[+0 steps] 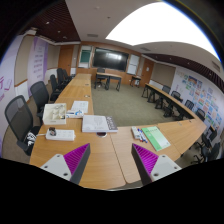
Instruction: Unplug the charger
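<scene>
Gripper view: tongs (112, 163) open over a wooden table (100, 150) — long conference room beyond.

Honestly nothing here is readable. The posters on the walls (196, 88) and the papers and booklets on the counter (98, 123) clearly have print on them, but it's all too small to make out.

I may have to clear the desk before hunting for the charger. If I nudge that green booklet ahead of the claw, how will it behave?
The green booklet lies flat on the wooden table, so it will probably slide, not tip or roll. It looks thin, so likely light and floppy if lifted by one edge. The claw is open, well short of it.
</scene>
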The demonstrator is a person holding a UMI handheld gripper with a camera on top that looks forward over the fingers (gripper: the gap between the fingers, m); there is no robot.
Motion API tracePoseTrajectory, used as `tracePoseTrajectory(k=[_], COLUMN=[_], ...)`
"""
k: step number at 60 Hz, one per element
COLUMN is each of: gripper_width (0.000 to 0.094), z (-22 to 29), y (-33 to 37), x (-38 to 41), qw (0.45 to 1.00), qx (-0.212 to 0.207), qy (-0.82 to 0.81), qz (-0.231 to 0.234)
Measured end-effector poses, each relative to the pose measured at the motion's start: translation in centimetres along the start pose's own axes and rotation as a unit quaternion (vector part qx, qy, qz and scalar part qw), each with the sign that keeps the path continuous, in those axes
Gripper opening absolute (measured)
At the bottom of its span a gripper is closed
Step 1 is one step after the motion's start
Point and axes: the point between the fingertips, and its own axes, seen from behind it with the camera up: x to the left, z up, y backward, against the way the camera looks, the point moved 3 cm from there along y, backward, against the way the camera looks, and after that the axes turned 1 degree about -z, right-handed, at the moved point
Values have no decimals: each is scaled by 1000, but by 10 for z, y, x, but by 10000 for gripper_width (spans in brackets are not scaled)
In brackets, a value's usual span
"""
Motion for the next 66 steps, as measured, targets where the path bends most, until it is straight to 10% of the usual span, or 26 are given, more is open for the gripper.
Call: tracePoseTrajectory(k=[27,54,66], gripper_width=[859,843,570], z=[-146,-59,-51], y=[-10,-207,-271], x=[159,389,407], qw=[991,988,992], qx=[75,-7,-3], qy=[12,-23,-30], qz=[110,155,123])
